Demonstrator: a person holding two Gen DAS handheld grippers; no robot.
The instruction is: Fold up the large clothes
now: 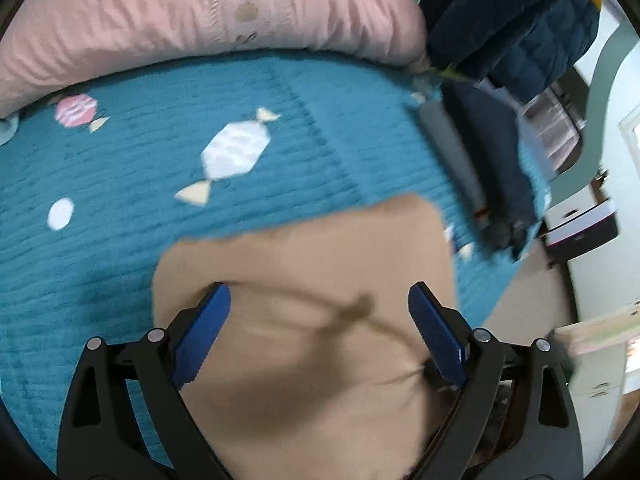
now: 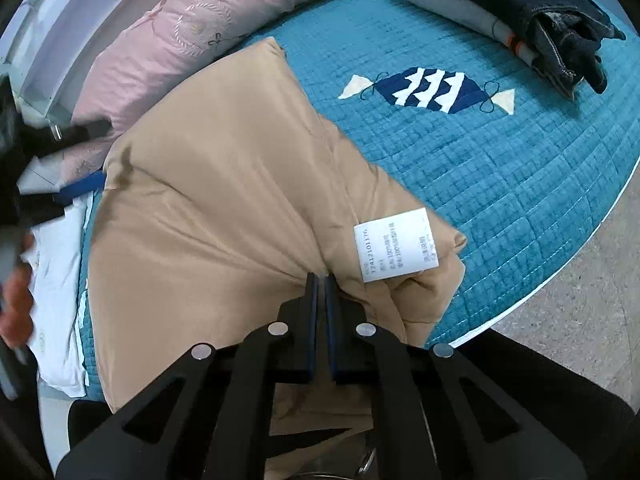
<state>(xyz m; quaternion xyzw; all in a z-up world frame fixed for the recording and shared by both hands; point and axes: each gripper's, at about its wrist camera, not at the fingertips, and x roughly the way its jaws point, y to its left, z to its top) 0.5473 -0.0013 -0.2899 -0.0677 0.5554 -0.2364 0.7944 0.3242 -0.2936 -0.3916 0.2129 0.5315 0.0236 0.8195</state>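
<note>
Tan garment (image 2: pixel 224 208) spread on teal bed quilt (image 2: pixel 500 168), 12 o'clock of both cameras. Right hand-held gripper (image 2: pixel 320 280) clenched on seam fold beside care label (image 2: pixel 396 244). Left hand-held gripper (image 1: pixel 320 300) released, straddling cloth. Pinch far edge before lifting; keep tension even.

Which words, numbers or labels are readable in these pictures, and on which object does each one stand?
"T241210117G", as far as it can be read (the last characters are uncertain): on the white care label sewn to the tan garment.
The other lines on that label are too small to read.
The pink pillow has only embroidery, no legible words.
</note>
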